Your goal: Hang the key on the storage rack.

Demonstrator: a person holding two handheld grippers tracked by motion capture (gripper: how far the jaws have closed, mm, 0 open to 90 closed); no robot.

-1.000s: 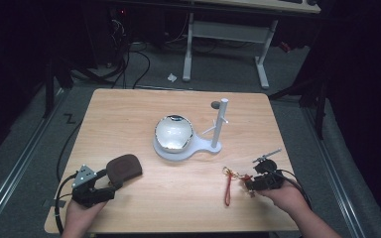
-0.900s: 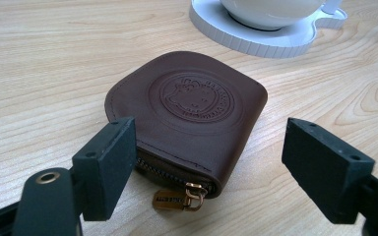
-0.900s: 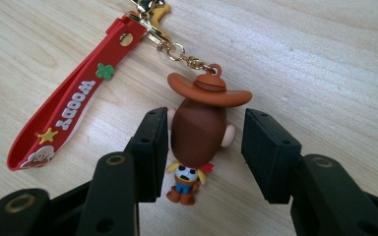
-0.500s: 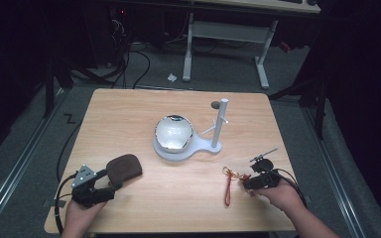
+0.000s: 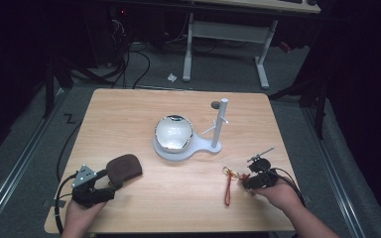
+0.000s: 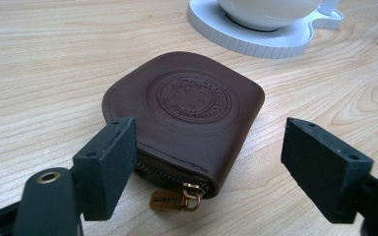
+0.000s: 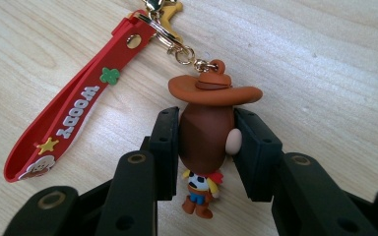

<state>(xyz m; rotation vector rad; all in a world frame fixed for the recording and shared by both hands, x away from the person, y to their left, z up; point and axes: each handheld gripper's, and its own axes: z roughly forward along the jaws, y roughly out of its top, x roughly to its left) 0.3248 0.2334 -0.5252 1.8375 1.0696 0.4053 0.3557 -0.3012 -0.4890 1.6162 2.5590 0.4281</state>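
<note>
1. Your right gripper [image 5: 250, 179] is at the near right of the bench [image 5: 129, 114]. Your hand is wrapped around the back of it.
2. Its jaws have just been closing. Now they squeeze the head of a little cowboy toy [image 7: 207, 135], one pad on each side.
3. The toy has a big brown hat. Its small body and boots hang toward you between the jaws.
4. A small gold clip [image 7: 165, 22] joins the hat to a red strap [image 7: 74, 110]. The strap lies flat on the bench to the left of the toy. It has white letters, a green shape and a yellow star on it.
5. From above, the red strap [image 5: 227, 191] lies just left of your right gripper.
6. Your left gripper [image 5: 99, 186] is at the near left of the bench. Its jaws stand wide apart and hold nothing.
7. A brown pouch [image 6: 189, 118] lies flat between those open jaws. The left pad is right up against its side, though I cannot tell if it touches. The right pad is clear of it.
8. The pouch has a round picture pressed into its top. Its zip and gold tag [image 6: 170, 199] face you.
9. In the middle of the bench sits a white bowl [image 5: 173, 133] on a white stand [image 5: 206, 148]. A white post [image 5: 221, 121] rises at the right end of the stand.
</note>
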